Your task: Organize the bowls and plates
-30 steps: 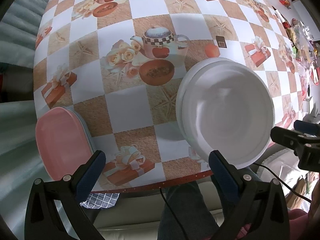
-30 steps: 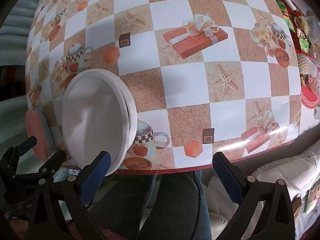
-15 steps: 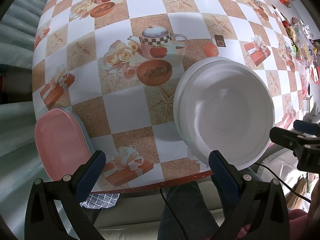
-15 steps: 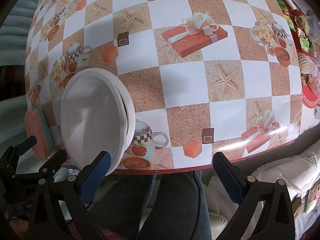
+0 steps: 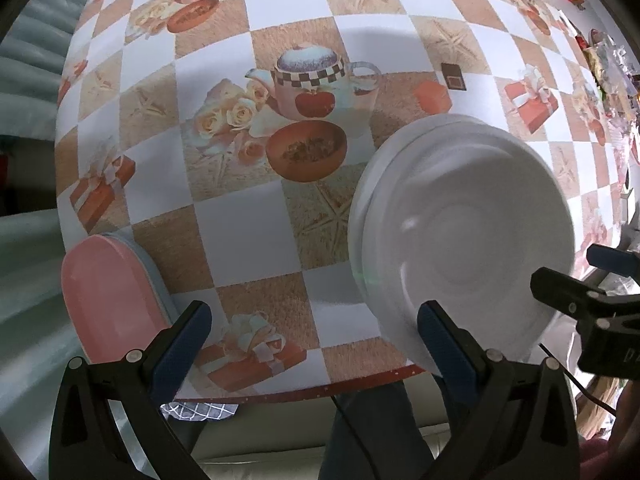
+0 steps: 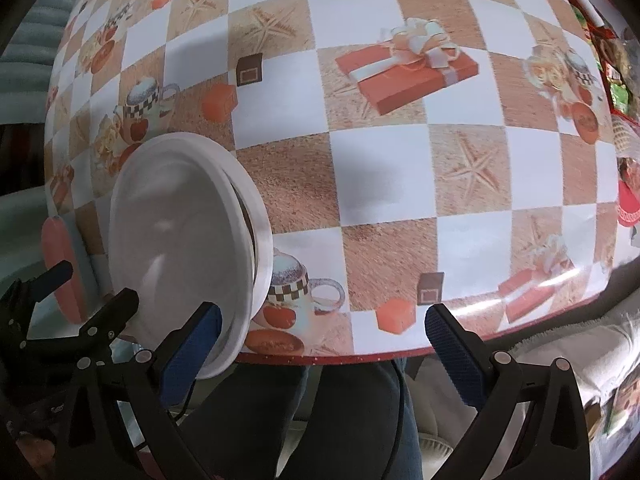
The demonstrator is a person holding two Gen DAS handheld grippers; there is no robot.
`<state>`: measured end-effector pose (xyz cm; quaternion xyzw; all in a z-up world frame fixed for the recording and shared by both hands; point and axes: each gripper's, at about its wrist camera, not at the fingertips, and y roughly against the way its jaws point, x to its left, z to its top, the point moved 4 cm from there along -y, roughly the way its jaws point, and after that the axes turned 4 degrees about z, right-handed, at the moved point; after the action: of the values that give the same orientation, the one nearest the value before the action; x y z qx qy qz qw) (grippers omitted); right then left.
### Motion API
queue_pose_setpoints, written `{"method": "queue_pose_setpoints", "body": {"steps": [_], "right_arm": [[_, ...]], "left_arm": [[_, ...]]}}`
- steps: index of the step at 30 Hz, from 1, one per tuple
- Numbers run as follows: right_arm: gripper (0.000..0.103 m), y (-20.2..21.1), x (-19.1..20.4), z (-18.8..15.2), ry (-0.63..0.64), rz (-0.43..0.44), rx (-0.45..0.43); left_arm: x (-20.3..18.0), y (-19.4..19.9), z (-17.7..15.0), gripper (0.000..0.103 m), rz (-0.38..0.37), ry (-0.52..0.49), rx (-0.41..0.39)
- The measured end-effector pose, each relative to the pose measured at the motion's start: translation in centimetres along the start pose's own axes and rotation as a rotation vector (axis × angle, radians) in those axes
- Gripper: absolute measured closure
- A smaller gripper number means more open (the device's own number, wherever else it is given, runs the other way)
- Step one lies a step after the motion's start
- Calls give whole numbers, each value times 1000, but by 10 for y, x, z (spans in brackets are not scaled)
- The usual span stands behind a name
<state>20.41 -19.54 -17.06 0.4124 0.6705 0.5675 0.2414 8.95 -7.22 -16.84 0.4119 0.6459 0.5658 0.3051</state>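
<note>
White plates: two, stacked, the upper one sitting a little off the lower one's rim; the left gripper's right finger overlaps the stack's near edge in the left view.

Pink plate: one, just beyond that gripper's left finger, lying on one pale blue plate of which only an edge shows.

Checked cloth: one, hanging below the surface edge between the left gripper's fingers.

Bowls: cannot tell any apart from the plates.

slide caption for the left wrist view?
Open left claw hovers at the table edge between stacked white plates and a pink plate.
</note>
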Motion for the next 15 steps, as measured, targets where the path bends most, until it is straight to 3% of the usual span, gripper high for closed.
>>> {"method": "queue_pose_setpoints", "body": {"steps": [15], "right_arm": [[0,-31,7,8,-12,-4,-23]], "left_arm": [[-11,-18,16,0,10,19,-28]]}}
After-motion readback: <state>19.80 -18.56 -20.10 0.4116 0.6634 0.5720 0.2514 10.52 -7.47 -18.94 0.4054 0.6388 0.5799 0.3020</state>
